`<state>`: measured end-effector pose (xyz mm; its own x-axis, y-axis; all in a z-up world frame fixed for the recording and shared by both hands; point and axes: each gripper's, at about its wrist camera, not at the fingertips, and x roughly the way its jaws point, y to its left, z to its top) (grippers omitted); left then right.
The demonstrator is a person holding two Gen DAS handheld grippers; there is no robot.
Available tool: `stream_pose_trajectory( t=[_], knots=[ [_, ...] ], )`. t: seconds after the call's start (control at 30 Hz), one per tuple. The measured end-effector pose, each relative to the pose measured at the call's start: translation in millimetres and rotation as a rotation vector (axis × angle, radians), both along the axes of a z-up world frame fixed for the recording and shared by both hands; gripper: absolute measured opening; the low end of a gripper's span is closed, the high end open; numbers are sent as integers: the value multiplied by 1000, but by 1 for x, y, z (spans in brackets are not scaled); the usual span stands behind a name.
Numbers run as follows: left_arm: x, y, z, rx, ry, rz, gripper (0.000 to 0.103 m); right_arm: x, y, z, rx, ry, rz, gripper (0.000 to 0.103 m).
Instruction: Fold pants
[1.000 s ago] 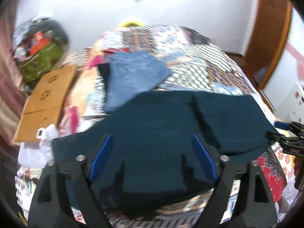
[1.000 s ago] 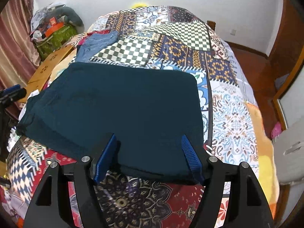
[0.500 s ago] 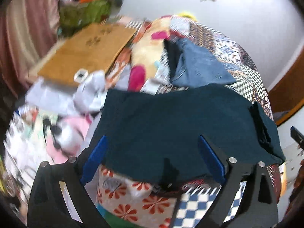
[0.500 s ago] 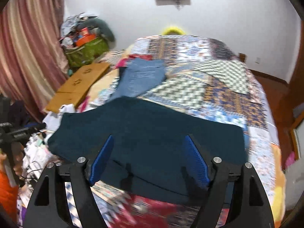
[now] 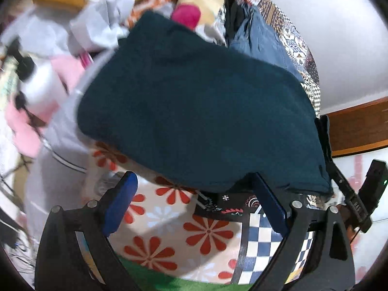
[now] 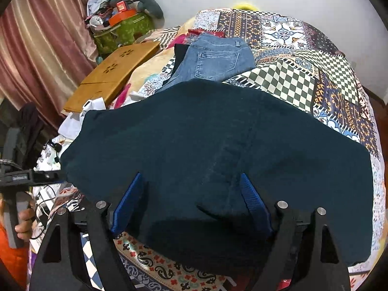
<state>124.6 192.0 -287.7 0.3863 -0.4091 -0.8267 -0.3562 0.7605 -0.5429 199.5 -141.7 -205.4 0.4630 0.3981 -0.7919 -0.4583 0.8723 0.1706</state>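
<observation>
At the far left of the right wrist view, a person's hand (image 6: 23,220) grips the handle of the left gripper (image 6: 52,175), whose tip reaches toward the left end of the pants. Behind it hang pink curtains (image 6: 36,38), with a green bag (image 6: 121,35) piled high with clutter and a flat wooden board (image 6: 114,72) lying alongside the bed.

The dark teal pants (image 6: 218,150) lie flat on a patchwork bedspread (image 6: 315,72), folded into a wide band. Their long axis runs left to right across the bed, one end toward the left gripper and the other toward the bed's right edge. A faint seam runs across the short way near the middle. Behind them, touching their far edge, sits a folded pair of blue jeans (image 6: 215,60), back pocket up.

The right gripper (image 6: 191,201) hovers over the near middle of the pants; its blue pads (image 6: 126,206) are spreading apart, with cloth lying beneath and between them but not pinched.

In the left wrist view, the left gripper (image 5: 196,203) has its fingers spread wide over bare flowered bedspread (image 5: 169,225), just short of the pants' (image 5: 201,116) near edge, gripping nothing. Loose grey and pink clothes (image 5: 48,77) are heaped to the left, blurred.
</observation>
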Motion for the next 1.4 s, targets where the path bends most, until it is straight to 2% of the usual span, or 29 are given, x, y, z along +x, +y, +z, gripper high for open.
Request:
stream_pose_trajectory(
  t=[0.1,0.2,0.33,0.37,0.4,0.43,0.5,0.57,0.63,0.73,0.9,1.03,1.2,1.4],
  knots=[
    [7,4,-15,-115,11,27,96,1,-1,0,-7,5,-6,80],
    [21,7,-21,-163,-23,10,96,3,-2,0,-3,5,-13,81],
    [38,17,-30,-201,-41,40,96,6,1,-2,-21,0,-8,81],
    [41,20,-30,-190,-45,58,89,7,2,-2,-23,-1,-7,81],
    [44,24,-30,-171,-40,76,76,7,2,-2,-23,-2,-5,81],
    [45,27,-28,-146,-35,95,70,7,1,-2,-20,-2,-4,81],
    [46,31,-24,-92,-38,129,46,7,-1,-2,-9,-3,-2,81],
    [45,35,-20,-62,-54,160,36,8,-3,-2,5,2,-2,81],
    [45,34,-11,-1,-73,168,32,8,-4,-1,10,8,-3,80],
    [49,21,24,173,-131,171,27,8,-7,4,22,20,-15,77],
    [55,-2,104,373,-315,137,25,3,-28,29,85,-20,-43,77],
    [61,-36,168,490,-463,81,24,-2,-56,52,126,-77,-81,78],
    [68,-87,226,526,-615,-13,24,-4,-90,58,96,-132,-155,78],
    [89,-154,266,492,-705,-108,24,-4,-134,37,73,-97,-196,78]
  ],
)
